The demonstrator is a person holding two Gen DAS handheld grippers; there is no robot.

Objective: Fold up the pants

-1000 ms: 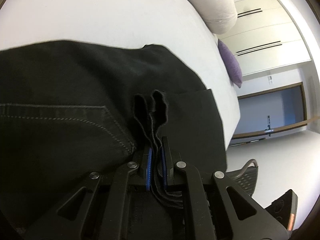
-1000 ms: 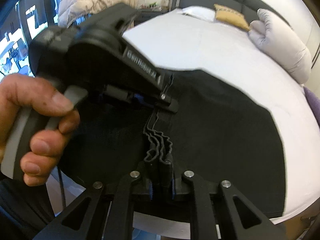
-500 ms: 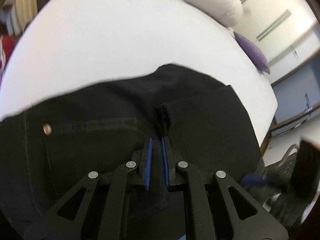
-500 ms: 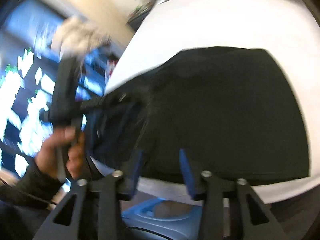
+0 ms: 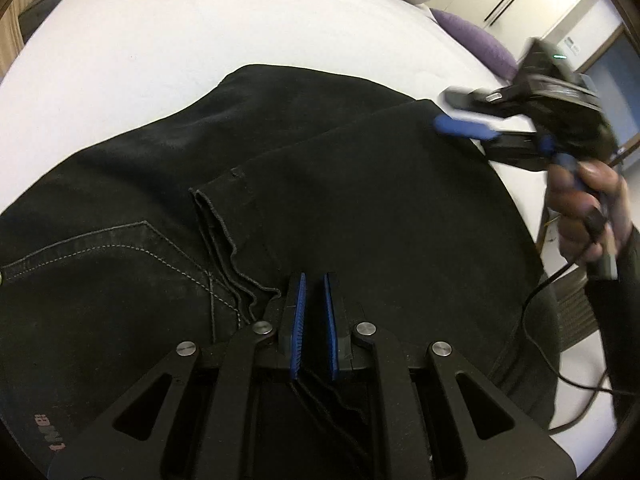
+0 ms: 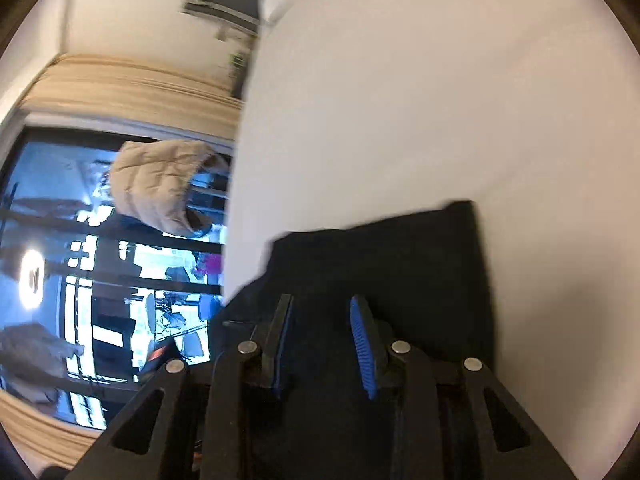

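Pants lie folded on bed; left tongs and right tongs both released, fold laid

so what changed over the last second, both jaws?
Both grippers let go. The left gripper, which pinched the bunched hem a second ago, now has its jaws slightly apart and empty over the black pants. The right gripper opened too and swung out to the pants' far corner. The pants stay folded on the white bed.
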